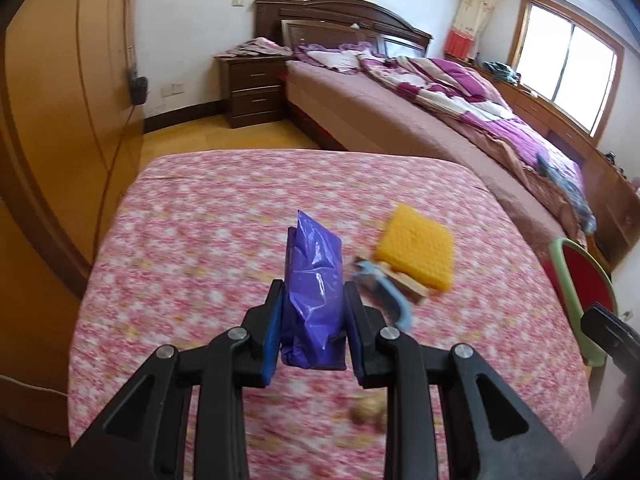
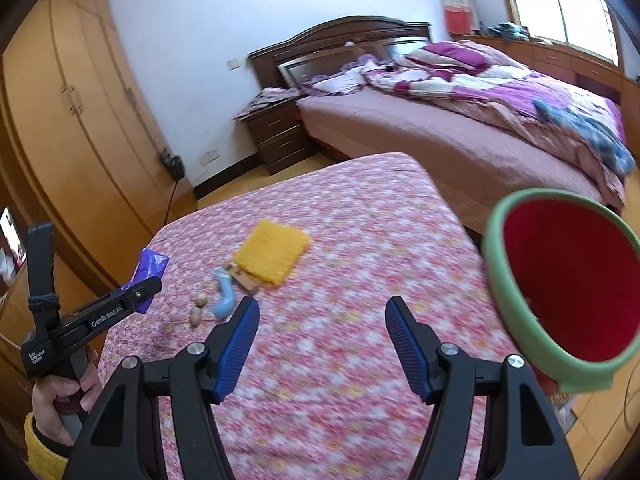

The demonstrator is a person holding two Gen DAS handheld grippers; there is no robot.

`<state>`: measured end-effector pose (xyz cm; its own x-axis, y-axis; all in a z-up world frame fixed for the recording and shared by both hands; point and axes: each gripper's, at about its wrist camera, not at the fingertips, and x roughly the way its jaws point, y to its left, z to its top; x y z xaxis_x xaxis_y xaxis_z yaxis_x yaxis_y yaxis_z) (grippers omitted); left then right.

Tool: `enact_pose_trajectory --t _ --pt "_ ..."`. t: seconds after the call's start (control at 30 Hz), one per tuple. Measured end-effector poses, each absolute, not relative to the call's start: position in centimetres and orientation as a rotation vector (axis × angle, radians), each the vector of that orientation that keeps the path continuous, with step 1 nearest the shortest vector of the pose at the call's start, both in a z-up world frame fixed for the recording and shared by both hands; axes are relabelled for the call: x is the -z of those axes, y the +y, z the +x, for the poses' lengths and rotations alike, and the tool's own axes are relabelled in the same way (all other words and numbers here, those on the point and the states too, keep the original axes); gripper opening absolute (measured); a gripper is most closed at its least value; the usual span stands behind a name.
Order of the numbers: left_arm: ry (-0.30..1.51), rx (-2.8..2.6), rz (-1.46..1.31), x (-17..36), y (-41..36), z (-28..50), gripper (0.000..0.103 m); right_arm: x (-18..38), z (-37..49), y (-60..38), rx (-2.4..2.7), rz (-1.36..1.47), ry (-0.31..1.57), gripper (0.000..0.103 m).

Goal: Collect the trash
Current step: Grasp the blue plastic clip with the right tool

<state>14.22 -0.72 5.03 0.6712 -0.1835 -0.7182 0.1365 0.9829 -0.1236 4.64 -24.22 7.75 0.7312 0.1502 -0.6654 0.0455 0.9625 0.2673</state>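
My left gripper (image 1: 314, 296) is shut on a crumpled purple plastic wrapper (image 1: 314, 280) and holds it above the pink flowered table (image 1: 200, 216); it also shows at the left of the right wrist view (image 2: 150, 280), with the wrapper (image 2: 150, 266) sticking up. My right gripper (image 2: 322, 312) is open and empty above the table (image 2: 360, 240). A red bin with a green rim (image 2: 496, 280) stands off the table's right edge. On the table lie a yellow sponge (image 1: 418, 248) (image 2: 272, 256), a blue plastic piece (image 1: 394, 300) (image 2: 224, 300), a brown wrapper (image 1: 408, 284) and peanut shells (image 2: 198, 308).
A bed (image 1: 400, 120) with a purple quilt stands beyond the table, with a dark nightstand (image 1: 252, 88) beside it. A wooden wardrobe (image 2: 80, 120) lines the left wall. The bin's rim (image 1: 560, 264) shows at the right in the left wrist view.
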Motion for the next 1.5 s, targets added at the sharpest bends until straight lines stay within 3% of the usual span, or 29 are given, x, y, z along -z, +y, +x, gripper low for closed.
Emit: enact_pose_trajectory --t 0.13,0.23,0.4,0.87,1.07,1.1,1.5 --pt "0.822 0.153 -0.082 -4.2 1.0 14.7 0.028 -7.3 6.5 -21.6 -0.107 0.243 0.769 0.067" --pt "0.832 0.138 -0.109 -3.3 1.9 15.0 0.028 -6.4 8.1 -19.8 -0.147 0.228 0.795 0.055" --pt "0.844 0.114 -0.142 -2.0 3.0 15.7 0.028 -3.9 10.8 -16.9 -0.204 0.193 0.864 0.046" --pt "0.839 0.111 -0.177 -0.4 3.8 16.5 0.028 0.3 14.1 -13.4 -0.237 0.179 0.93 0.034" --pt "0.846 0.123 -0.185 -0.2 3.7 16.5 0.028 0.8 14.4 -12.5 -0.22 0.137 0.925 0.021" --pt "0.847 0.124 -0.186 -0.2 3.7 16.5 0.029 0.8 14.4 -12.5 -0.221 0.135 0.924 0.015" --pt "0.825 0.16 -0.191 -1.7 2.5 14.5 0.029 -2.0 11.0 -14.0 -0.212 0.135 0.831 0.014"
